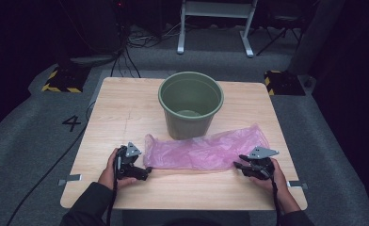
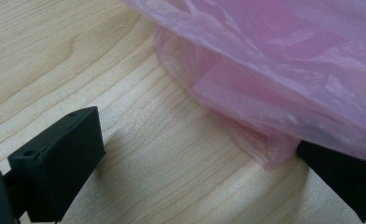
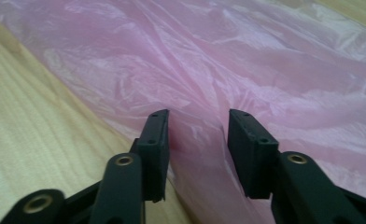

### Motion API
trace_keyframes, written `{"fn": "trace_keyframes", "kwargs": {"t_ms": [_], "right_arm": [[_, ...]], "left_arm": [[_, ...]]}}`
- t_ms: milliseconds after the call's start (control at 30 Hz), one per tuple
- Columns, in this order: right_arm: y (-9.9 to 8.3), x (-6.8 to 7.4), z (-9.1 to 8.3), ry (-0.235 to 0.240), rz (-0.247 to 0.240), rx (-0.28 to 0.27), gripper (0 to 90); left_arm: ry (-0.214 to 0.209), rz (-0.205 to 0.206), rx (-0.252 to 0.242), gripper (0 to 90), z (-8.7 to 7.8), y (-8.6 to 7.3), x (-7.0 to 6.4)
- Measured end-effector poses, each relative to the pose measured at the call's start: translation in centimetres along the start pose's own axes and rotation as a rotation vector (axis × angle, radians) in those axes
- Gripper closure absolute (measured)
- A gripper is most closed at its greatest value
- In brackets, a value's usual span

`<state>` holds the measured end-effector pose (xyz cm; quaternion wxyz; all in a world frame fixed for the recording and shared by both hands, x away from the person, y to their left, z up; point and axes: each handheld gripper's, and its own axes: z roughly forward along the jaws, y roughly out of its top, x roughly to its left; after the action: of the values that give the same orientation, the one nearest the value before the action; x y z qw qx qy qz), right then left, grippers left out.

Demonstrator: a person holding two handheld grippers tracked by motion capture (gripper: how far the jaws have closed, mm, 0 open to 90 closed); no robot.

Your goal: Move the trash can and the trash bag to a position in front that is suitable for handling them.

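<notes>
Pink plastic bag (image 1: pixel 206 151) lies flat on the wooden table (image 1: pixel 126 108), just in front of the green bucket (image 1: pixel 190 103) and possibly touching its base; bucket upright, mouth open. Long axis of the bag runs left to right across the table, so each end points at one hand. Left gripper (image 1: pixel 134 172) sits at the bag's left end, near side. In the left gripper view its jaws stand wide apart with bare table between them; the bag's folded corner (image 2: pixel 270 154) lies over the right-hand jaw, not clamped. Right gripper (image 1: pixel 244 166) sits at the bag's right end, tips over the near edge. In the right gripper view its jaws are parted, with a raised fold of film (image 3: pixel 197 140) in the gap; nothing pinched yet. Both tools released. Judgement: the two grippers are about equally close, one per end, so the next move is likely a two-handed pinch and lift toward the bucket, which lies on the far side. The right one looks better lined up; the left needs to shift right to get film between its jaws.
</notes>
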<state>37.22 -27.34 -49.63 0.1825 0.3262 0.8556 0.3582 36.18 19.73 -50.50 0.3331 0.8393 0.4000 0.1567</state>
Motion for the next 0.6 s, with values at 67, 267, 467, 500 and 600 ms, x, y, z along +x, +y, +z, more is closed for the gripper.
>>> {"fn": "trace_keyframes", "kwargs": {"t_ms": [67,267,467,500,600], "right_arm": [[-0.1,-0.2,0.0,-0.001,0.011,-0.006,55.7],[-0.3,-0.5,0.1,-0.01,0.021,-0.019,50.7],[-0.5,-1.1,0.1,-0.02,0.06,-0.022,37.1],[-0.6,-1.1,0.1,-0.02,0.065,-0.026,35.5],[-0.6,-1.2,-0.3,-0.029,0.08,-0.054,31.7]], "left_arm": [[-0.003,0.003,-0.002,0.4,-0.1,-0.2,0.0],[0.003,0.01,0.018,0.7,-0.9,-0.6,0.2],[-0.005,0.027,0.015,4.0,-1.5,-1.1,0.3],[-0.012,0.027,0.008,6.6,-1.6,-1.1,0.2],[0.0,0.047,0.004,18.9,-1.8,-0.9,-0.3]]}}
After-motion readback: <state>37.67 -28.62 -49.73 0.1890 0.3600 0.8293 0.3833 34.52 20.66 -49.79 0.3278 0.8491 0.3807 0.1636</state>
